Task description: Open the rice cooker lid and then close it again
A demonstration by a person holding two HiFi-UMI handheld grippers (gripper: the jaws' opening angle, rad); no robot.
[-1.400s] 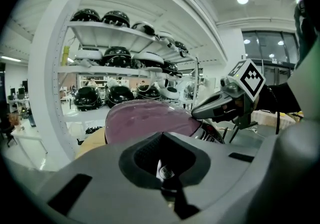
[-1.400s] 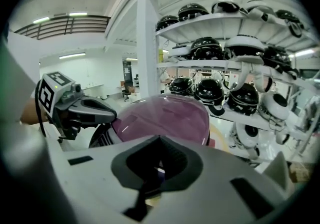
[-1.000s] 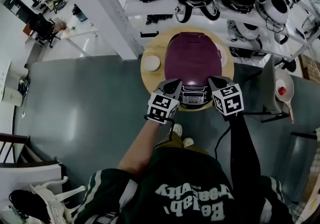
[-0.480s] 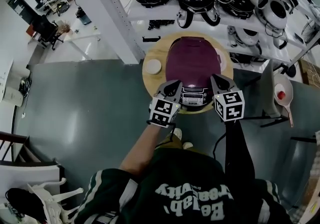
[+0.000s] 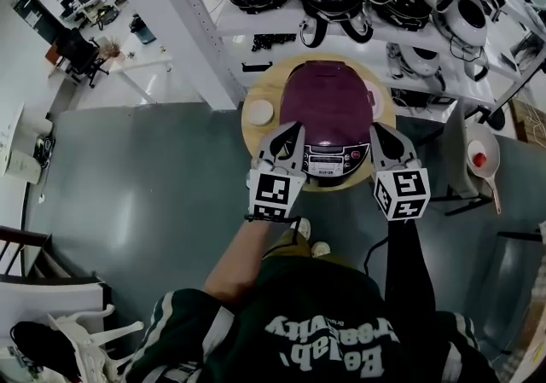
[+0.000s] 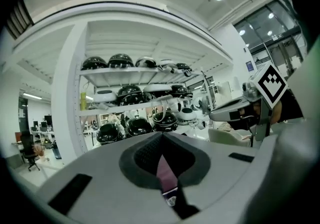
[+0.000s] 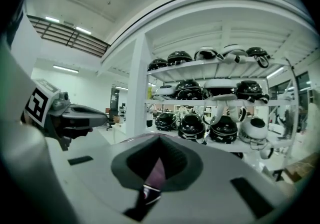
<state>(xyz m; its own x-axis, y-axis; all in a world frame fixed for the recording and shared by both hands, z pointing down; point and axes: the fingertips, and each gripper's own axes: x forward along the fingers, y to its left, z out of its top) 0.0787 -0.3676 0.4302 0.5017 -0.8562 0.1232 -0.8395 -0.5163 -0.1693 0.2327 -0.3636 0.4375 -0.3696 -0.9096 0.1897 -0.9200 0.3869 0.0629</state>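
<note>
- Purple only as a thin sliver through the notch of the left claw (image 6: 162, 140): pressed fully together, gripping nothing.
- Same with the right claw (image 7: 159, 140): closed tight on air, nothing pinched.
- From the head view, held out nearly level, one to each side of the control panel (image 5: 328, 164) at the front of the rice cooker (image 5: 328, 108); near it, though impossible to say whether touching.
- Stands in the middle of the round wooden tabletop (image 5: 250, 127), with the lid (image 5: 328, 91) lying flat and closed.
- Just left of the cooker, a small white dish (image 5: 259, 110) on the same tabletop.
- Further back, a white shelf (image 5: 341, 30) loaded with dark and pale rounded headgear.
- As for progress: no gap under the lid and no claw on a latch or handle, so no opening under way.
- Fits either the very start or the very end; cannot tell which from a shut lid alone.
- If at the start, everything left: release the catch, raise the lid, press it back down.
</note>
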